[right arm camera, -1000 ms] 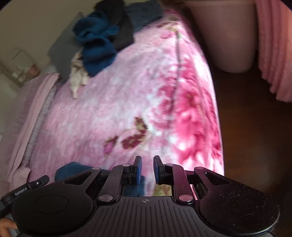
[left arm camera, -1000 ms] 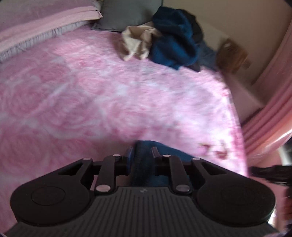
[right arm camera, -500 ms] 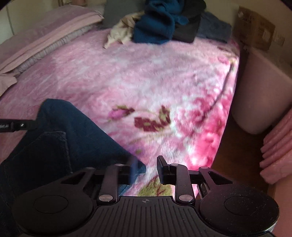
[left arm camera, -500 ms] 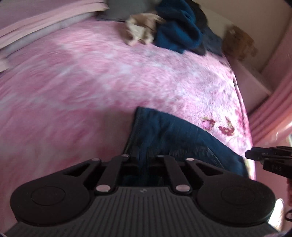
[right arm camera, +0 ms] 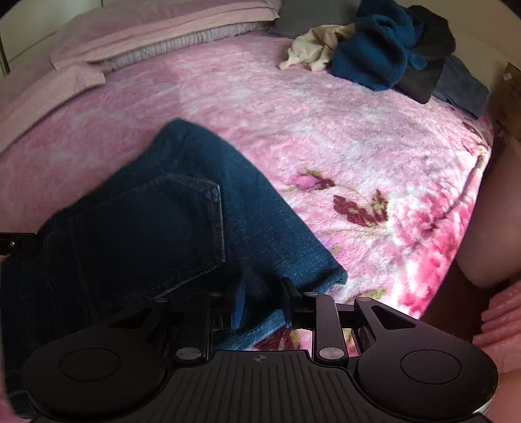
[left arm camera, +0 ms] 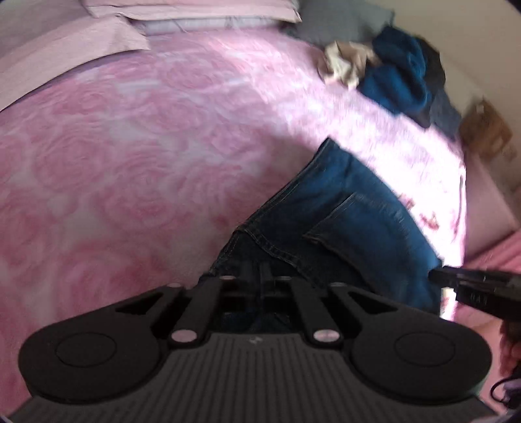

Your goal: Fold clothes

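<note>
A pair of dark blue jeans lies back pocket up on the pink bed, stretched between both grippers. My left gripper is shut on the denim at the seam near the waist. Its tip shows at the left edge of the right wrist view as the left gripper. My right gripper has its jaws partly apart, with a thick fold of the jeans filling the gap between the pads. In the left wrist view the right gripper meets the jeans' right edge.
The pink floral blanket covers the bed. A pile of clothes, beige, blue and black, lies at the far end. Pillows line the far left. A pale pink bin stands off the bed's right edge, a cardboard box beyond it.
Both grippers have carried the jeans over the bed and rolled their wrists. The jeans now lie spread wide, pocket showing. The left fingers have come together on the denim.
</note>
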